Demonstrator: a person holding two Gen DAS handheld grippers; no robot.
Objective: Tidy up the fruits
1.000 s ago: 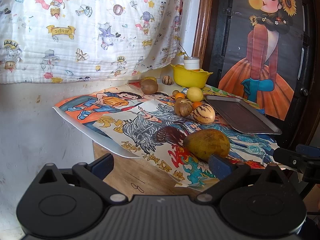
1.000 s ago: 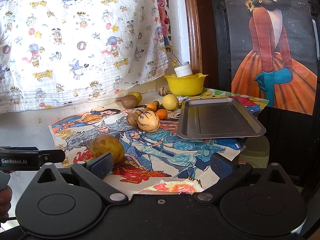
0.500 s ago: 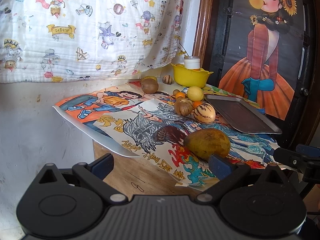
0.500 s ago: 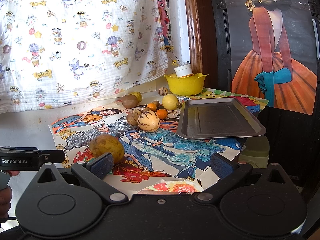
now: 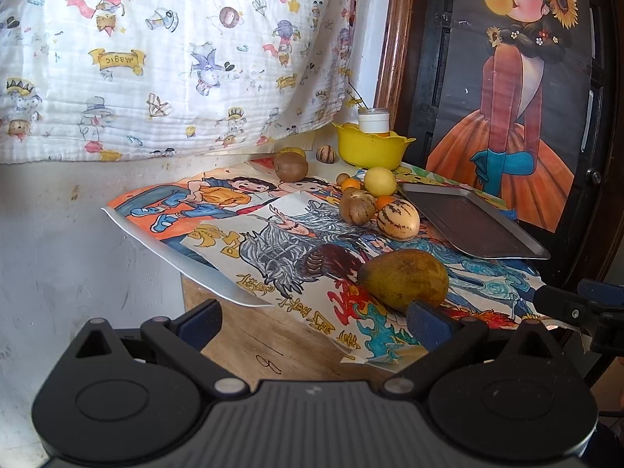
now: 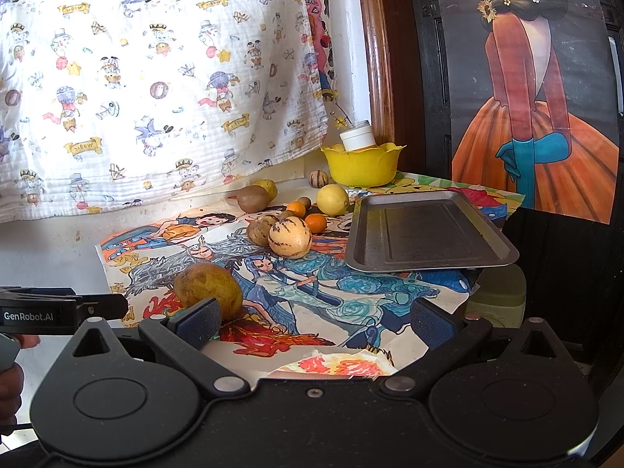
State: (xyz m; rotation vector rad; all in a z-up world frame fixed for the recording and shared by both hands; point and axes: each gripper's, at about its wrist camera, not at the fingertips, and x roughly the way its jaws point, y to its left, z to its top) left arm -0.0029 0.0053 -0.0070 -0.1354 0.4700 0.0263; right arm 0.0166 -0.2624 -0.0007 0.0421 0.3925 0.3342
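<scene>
Nothing had changed across the last second: in both wrist views the fruit, the tray and the two grippers stood exactly where they had stood a moment earlier. The task had therefore not begun in earnest; no fruit had been lifted.

The left gripper (image 5: 314, 321) was held low at the near edge of the table (image 5: 249, 335), jaws spread wide apart and empty. The right gripper (image 6: 316, 321) was in the same condition, jaws apart with nothing between them.

The mango (image 5: 403, 279), a large yellow-brown fruit, lay at lower centre-right of the left wrist frame, on the coloured drawing sheets (image 5: 218, 210) covering the table. In that frame it sat just beyond the left gripper's right finger. In the right wrist frame it appeared at lower left (image 6: 208, 286), behind the right gripper's left finger.

The remaining fruits formed a loose cluster at mid-frame: a striped melon (image 6: 290, 236), a brown fruit touching it (image 6: 261, 230), a lemon (image 6: 332, 199), two small oranges (image 6: 315, 222) and a kiwi (image 6: 253, 197) further back.

The metal tray (image 6: 429, 230) lay at centre-right of the right wrist frame, holding no fruit. The yellow bowl (image 6: 362, 163) stood behind it with a white-capped jar (image 6: 357, 138) inside.

Judgement: the tray was the probable destination, and the mango, nearest both grippers, was the likely first pick. Either gripper would have to advance and centre on it before closing.
</scene>
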